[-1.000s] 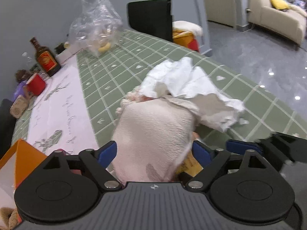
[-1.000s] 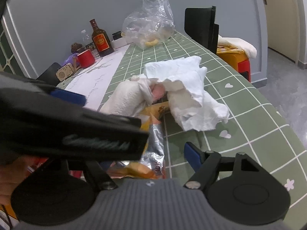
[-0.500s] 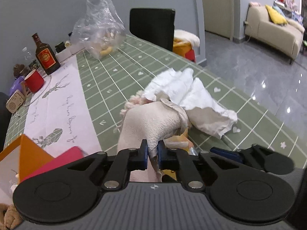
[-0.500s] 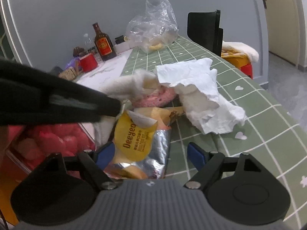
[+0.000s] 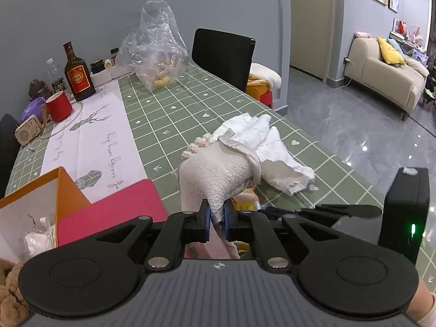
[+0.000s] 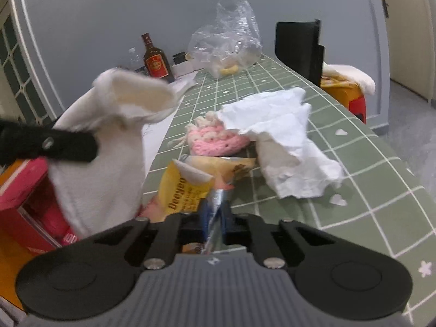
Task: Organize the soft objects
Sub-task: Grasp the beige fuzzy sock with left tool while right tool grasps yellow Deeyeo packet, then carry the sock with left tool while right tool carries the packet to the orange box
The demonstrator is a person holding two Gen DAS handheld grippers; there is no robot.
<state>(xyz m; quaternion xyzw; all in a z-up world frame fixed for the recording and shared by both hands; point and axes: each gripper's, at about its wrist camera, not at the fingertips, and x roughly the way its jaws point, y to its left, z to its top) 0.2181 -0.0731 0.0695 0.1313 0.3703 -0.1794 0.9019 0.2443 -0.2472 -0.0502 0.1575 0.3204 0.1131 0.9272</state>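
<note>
The left gripper (image 5: 216, 216) has its jaws clenched on a fold of the cream towel (image 5: 218, 174), which is lifted off the green tabletop (image 5: 169, 114). The right gripper (image 6: 215, 219), whose jaws have just been closing, pinches the yellow snack bag (image 6: 185, 188), which lies near the tabletop's near edge beside the pink crochet piece (image 6: 215, 140) and crumpled white paper (image 6: 283, 136).

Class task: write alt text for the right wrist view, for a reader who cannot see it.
The right gripper, jaws just closed, pinches the silver end of a yellow foil snack packet on a green grid-patterned tablecloth. At left, a white fluffy towel hangs from the left gripper. Beyond lie a pink crocheted piece and crumpled white paper.
</note>
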